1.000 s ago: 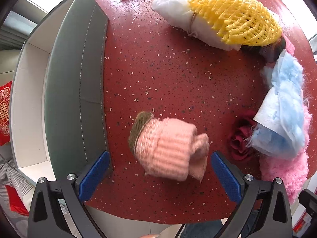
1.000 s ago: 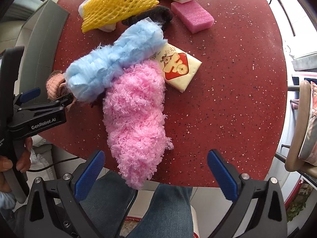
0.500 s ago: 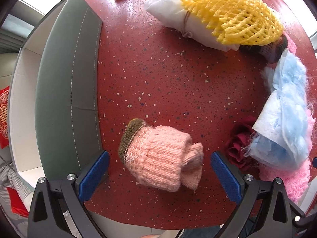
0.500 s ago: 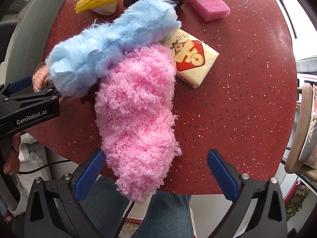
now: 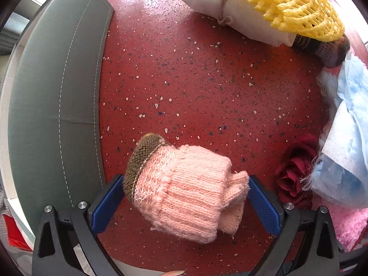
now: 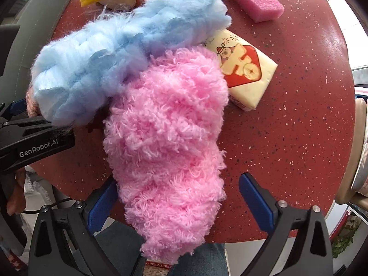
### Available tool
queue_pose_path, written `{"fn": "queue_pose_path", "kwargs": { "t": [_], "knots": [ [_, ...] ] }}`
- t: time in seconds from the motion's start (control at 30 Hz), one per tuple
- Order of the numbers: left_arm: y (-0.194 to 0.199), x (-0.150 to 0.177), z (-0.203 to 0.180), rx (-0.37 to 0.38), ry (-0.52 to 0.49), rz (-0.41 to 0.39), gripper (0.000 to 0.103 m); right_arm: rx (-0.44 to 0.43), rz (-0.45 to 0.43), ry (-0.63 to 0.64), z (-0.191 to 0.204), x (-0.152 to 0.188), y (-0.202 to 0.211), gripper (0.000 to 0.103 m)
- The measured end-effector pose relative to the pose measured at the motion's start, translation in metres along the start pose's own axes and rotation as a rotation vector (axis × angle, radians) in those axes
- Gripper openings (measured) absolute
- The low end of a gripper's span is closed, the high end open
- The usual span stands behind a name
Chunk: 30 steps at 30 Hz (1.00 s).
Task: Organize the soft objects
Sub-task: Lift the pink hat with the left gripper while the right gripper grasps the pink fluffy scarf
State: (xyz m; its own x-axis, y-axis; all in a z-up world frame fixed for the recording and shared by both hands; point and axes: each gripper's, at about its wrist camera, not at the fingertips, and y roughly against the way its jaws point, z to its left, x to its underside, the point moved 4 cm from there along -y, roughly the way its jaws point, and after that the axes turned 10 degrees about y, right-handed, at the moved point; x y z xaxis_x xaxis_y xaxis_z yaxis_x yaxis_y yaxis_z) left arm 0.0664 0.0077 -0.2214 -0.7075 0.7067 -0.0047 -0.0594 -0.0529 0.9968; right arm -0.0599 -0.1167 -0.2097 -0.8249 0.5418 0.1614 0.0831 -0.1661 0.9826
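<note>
A pink knitted piece (image 5: 186, 193) with an olive band lies near the front edge of the red speckled table (image 5: 195, 80). My left gripper (image 5: 185, 179) is open, its blue pads (image 5: 107, 203) flanking the knit on both sides, close to or just touching it. A pink fluffy piece (image 6: 168, 138) hangs over the table's edge in the right wrist view. My right gripper (image 6: 178, 180) is open around its lower end. A blue fluffy piece (image 6: 110, 53) lies across its top. The left gripper's body (image 6: 34, 142) shows at the left.
A yellow foam net (image 5: 287, 7) covers a white tied bundle (image 5: 230, 20) at the back, with a dark knit item (image 5: 322, 48) beside it. A red fabric rose (image 5: 294, 168), tissue packet (image 6: 246, 73) and pink sponge (image 6: 255, 2) lie nearby. A grey padded seat back (image 5: 57, 103) borders the table's left.
Both grippers have moved forward and lower. The pink knit now sits between the left pads and the pink fluffy piece between the right pads. Jaw widths look unchanged.
</note>
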Motion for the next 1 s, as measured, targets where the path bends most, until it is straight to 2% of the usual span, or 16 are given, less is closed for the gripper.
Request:
{"fn": "queue_pose_path", "kwargs": {
  "t": [0.07,0.17,0.2,0.3,0.37,0.47,0.53,0.57,0.6,0.67,0.87,1.0],
  "knots": [
    [0.001,0.009,0.013,0.017,0.005,0.006,0.103,0.007,0.004,0.013,0.01,0.0,-0.005,0.091],
    [-0.01,0.009,0.03,0.104,0.073,0.016,0.103,0.014,0.008,0.026,0.016,0.0,-0.007,0.077],
    [-0.013,0.008,0.035,0.133,0.099,0.014,0.103,0.015,0.01,0.025,0.019,0.0,-0.007,0.077],
    [-0.018,0.006,0.035,0.117,0.083,0.019,0.103,0.02,0.005,0.04,0.028,0.001,-0.004,0.07],
    [-0.022,0.005,0.034,0.112,0.093,0.049,0.103,0.02,0.006,0.057,0.036,-0.01,0.0,0.059],
    [-0.021,0.006,0.027,0.111,0.085,0.084,0.103,-0.008,0.019,0.058,0.045,-0.008,0.006,0.049],
    [-0.018,0.002,0.023,0.114,0.056,0.069,0.095,-0.024,0.025,0.061,0.044,-0.003,0.011,0.046],
    [-0.01,0.01,0.005,0.139,0.037,0.104,0.085,-0.027,0.025,0.066,0.036,0.001,0.016,0.045],
    [-0.007,0.009,0.002,0.131,0.022,0.092,0.072,-0.027,0.024,0.072,0.037,0.002,0.02,0.044],
    [-0.001,0.007,-0.005,0.115,-0.011,0.071,0.057,-0.031,0.022,0.086,0.03,0.007,0.032,0.043],
    [0.009,0.004,-0.011,0.113,-0.024,0.098,0.054,-0.061,0.014,0.105,0.028,0.015,0.059,0.043],
    [0.022,0.001,-0.011,0.106,-0.034,0.086,0.054,-0.077,0.006,0.114,0.023,0.03,0.081,0.043]
  ]
}}
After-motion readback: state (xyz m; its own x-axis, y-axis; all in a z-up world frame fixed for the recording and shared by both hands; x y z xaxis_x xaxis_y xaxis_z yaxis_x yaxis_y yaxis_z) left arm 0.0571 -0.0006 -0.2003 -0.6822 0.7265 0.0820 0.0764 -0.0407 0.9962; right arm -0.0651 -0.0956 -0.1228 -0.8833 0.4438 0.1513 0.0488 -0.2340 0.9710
